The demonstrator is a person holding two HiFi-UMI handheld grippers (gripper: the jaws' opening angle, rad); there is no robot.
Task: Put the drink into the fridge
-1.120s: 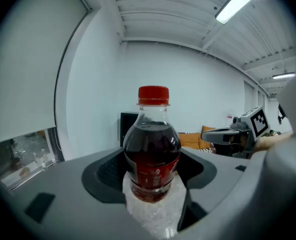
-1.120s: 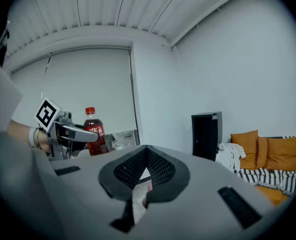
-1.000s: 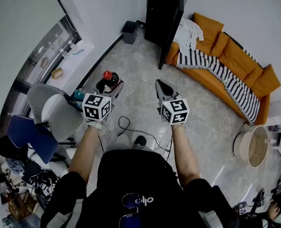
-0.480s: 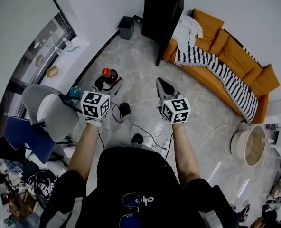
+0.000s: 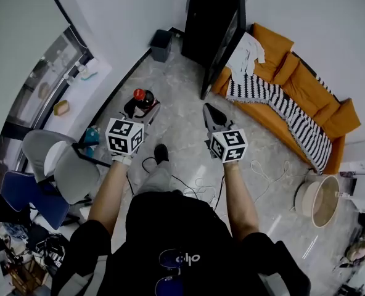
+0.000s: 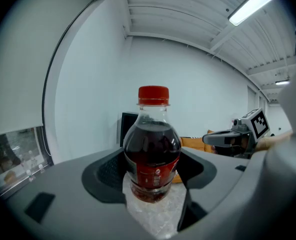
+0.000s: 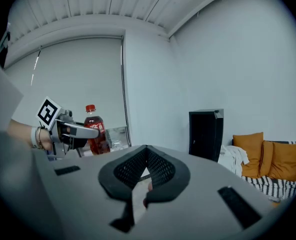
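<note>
My left gripper [image 5: 144,105] is shut on a cola bottle [image 6: 152,144] with a red cap and red label, held upright; the bottle [image 5: 142,98] shows above the floor in the head view and also as the bottle [image 7: 94,131] in the right gripper view. My right gripper [image 5: 211,114] is held level beside it, jaws shut with nothing between them [image 7: 144,180]. The black fridge [image 5: 214,26] stands ahead against the wall, seen as a dark cabinet [image 7: 206,134] in the right gripper view and the fridge [image 6: 128,129] behind the bottle.
An orange sofa [image 5: 306,97] with a striped blanket and white cloth runs right of the fridge. A small dark bin [image 5: 161,44] sits left of it. Grey chairs [image 5: 65,159] stand at my left; cables lie on the floor [image 5: 188,184]. A round basket [image 5: 323,202] is at right.
I have walked forward: the fridge and sofa have come nearer and lower in the head view, the chairs slid back. Both grippers keep their pose, bottle still held.
</note>
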